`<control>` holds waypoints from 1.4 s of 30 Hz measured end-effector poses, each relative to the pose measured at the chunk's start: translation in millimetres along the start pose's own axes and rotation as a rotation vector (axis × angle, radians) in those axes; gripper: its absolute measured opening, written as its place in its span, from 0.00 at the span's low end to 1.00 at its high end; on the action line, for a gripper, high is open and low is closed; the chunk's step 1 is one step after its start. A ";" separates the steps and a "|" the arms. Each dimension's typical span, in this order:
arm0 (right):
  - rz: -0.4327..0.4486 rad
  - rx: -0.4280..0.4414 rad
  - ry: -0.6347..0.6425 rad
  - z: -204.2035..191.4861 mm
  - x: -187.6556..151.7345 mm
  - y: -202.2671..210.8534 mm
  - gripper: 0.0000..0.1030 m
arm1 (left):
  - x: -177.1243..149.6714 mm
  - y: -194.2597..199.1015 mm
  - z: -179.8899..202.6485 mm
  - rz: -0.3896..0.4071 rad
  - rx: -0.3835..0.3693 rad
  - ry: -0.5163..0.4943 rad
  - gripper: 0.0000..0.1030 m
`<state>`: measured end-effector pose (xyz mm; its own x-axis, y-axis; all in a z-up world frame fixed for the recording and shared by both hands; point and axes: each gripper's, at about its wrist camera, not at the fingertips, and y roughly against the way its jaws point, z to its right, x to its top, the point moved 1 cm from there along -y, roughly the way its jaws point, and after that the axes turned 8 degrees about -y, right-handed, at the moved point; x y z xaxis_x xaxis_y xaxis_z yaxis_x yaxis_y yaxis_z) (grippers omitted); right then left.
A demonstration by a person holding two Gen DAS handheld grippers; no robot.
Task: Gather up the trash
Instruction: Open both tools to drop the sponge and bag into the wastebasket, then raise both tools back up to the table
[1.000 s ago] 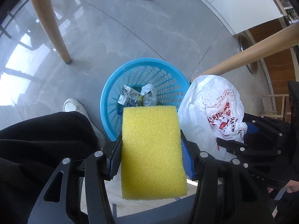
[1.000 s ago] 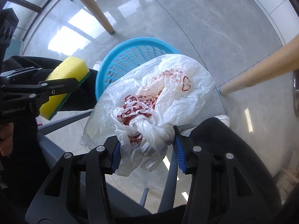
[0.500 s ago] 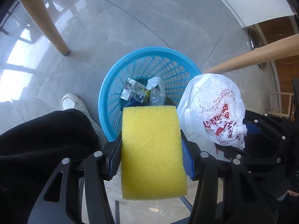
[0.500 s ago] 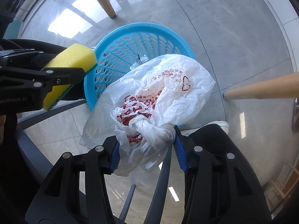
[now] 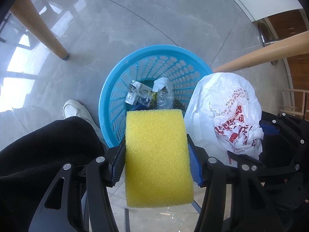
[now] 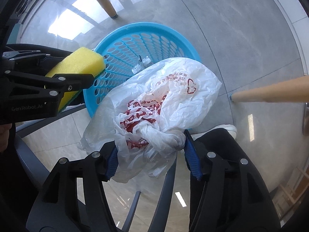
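overhead, the left gripper is squeezing a porous yellow sponge above the blue basket, while the right gripper is pinching the knotted neck of a crumpled white plastic bag with red print, hanging over the basket's rim.

Bright daylight fills both views, with window glare reflecting off the glossy floor left of the blue basket, nearly blown out at the left edge. Fisheye curvature bends lines and darkens the corners. The basket is sharp; shadows around it are soft.
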<state>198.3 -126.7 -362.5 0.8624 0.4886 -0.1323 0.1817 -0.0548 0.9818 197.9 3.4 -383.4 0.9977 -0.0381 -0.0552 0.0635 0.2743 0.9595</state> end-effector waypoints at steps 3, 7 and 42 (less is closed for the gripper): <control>0.002 -0.007 0.001 -0.9 0.4 -1.0 0.75 | 0.8 -2.9 0.1 -0.011 -0.004 -0.004 0.62; 0.009 -0.022 -0.001 0.3 0.4 -0.2 0.85 | 1.6 -1.7 -1.9 -0.008 -0.003 0.002 0.78; 0.282 -0.132 0.058 -35.7 -80.2 97.2 0.92 | -60.6 84.7 6.7 0.138 0.069 -0.071 0.94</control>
<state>130.0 -140.1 -251.6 0.8410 0.5193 0.1519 -0.1271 -0.0833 0.9884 142.7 22.5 -297.0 0.9927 -0.0735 0.0958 -0.0781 0.2149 0.9735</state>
